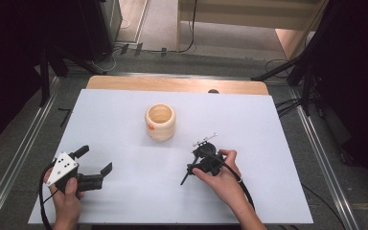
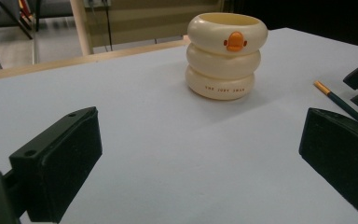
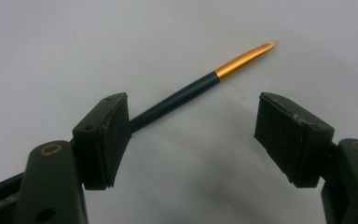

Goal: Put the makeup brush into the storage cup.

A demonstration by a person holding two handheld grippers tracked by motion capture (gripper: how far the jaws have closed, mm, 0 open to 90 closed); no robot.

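Note:
A cream cup [image 1: 160, 122] made of three stacked rings, with an orange duck bill on its side, stands upright at the middle of the white table [image 1: 249, 120]. From my left gripper [image 2: 200, 163] the cup [image 2: 226, 56] is well ahead. That left gripper [image 1: 95, 160] rests low at the front left, open and empty. A dark blue brush or pencil [image 3: 191, 91] with a gold ferrule lies flat on the table. My right gripper [image 3: 196, 135] points down over it, open, with the shaft running behind one jaw. The brush [image 1: 185, 178] pokes out below my right gripper [image 1: 195, 167].
A wooden strip [image 1: 177, 84] borders the table's far edge. Metal rails [image 1: 24, 153] run along both sides, and cables lie on the floor behind. In the left gripper view the brush tip [image 2: 342, 105] and the other gripper's jaws show at the right edge.

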